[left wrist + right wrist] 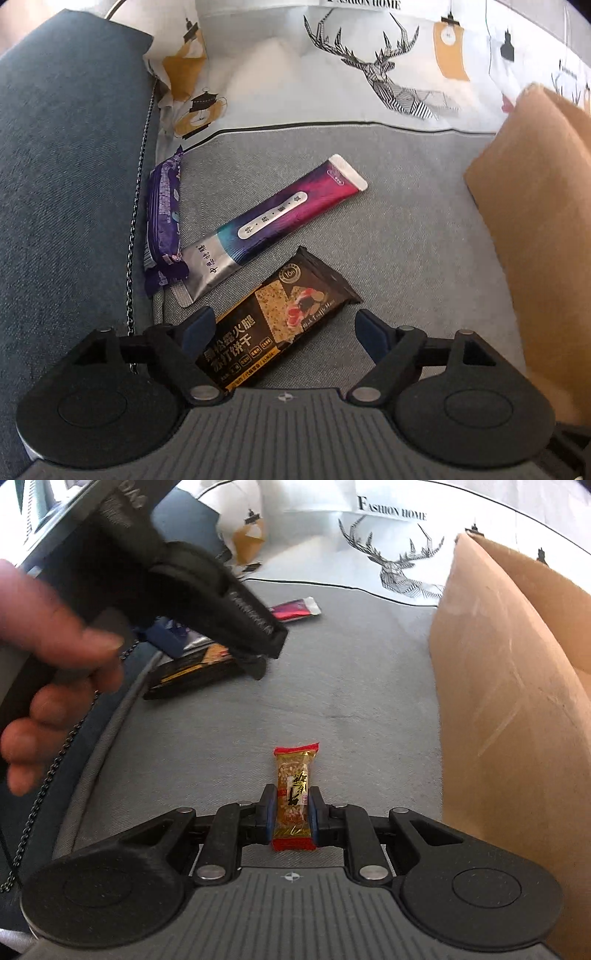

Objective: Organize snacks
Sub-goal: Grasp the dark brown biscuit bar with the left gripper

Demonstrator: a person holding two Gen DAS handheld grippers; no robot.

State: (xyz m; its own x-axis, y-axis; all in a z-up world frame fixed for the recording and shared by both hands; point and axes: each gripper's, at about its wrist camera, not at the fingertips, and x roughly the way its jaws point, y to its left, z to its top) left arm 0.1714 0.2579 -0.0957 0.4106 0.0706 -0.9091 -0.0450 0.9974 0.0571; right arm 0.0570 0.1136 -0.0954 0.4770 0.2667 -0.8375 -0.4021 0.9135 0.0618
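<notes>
Grey cushion fabric (388,229) formed the working surface, with a blue cushion (66,184) at its left edge and a white deer-print cloth (332,85) behind. Against the blue cushion lay a purple snack pack (164,218), its lower end touching a long purple-and-silver stick pack (273,218); just beside that lay a black cracker pack (280,317). The left gripper (284,328) hovered over the black cracker pack with its fingers spread wide, the left pad right over the wrapper's edge and the right pad well clear of it; whether either pad touched the pack could not be told. This looked like the approach for a pick, and the next move would call for centring the pack between the pads before closing.

Further right, the right gripper (291,812) was clamped narrowly on a small red-and-gold peanut bar (295,797), gripped across its width with both ends sticking out. A brown cardboard box (517,701) stood near on the right, probably the place for the snacks; the bar seemed ready to be carried over its wall and released inside.
</notes>
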